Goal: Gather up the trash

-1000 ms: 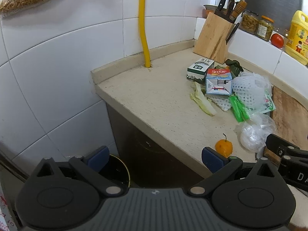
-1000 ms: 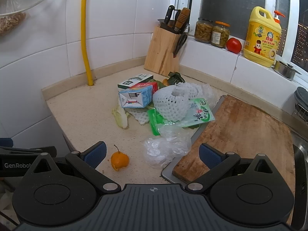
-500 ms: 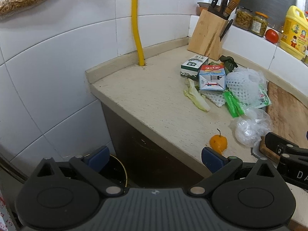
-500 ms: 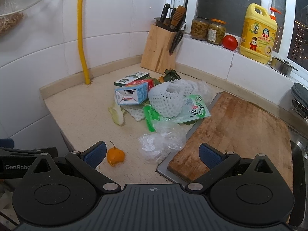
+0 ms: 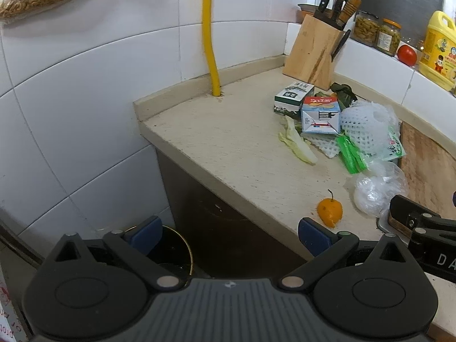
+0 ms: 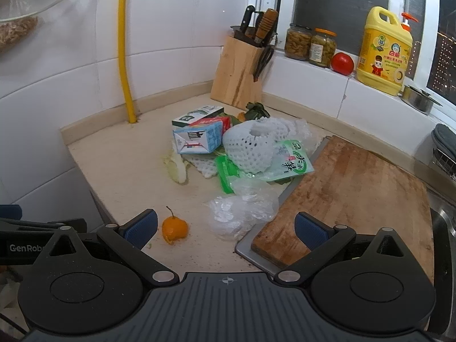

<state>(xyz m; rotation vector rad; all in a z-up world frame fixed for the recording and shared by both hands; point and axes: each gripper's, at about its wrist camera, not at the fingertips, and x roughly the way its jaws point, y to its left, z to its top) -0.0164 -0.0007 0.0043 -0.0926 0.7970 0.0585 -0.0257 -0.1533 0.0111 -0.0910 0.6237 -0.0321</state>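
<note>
Left tongs [image 5: 229,232]: wide, empty, held off the counter's front edge above the dark bin [image 5: 173,252] on the floor, probably so it stays in reach for drops. Right tongs [image 6: 225,225]: wide, empty, low over the front edge of the counter [image 6: 119,168]. Your nearest trash: orange pepper [image 6: 174,228] and crumpled clear bag [image 6: 242,213] by the front edge. Cartons [image 6: 198,139], foam net [image 6: 250,148] and green wrappers [image 6: 226,172] are piled mid-counter, beside the cutting board [image 6: 356,199]. Nothing gripped yet.
</note>
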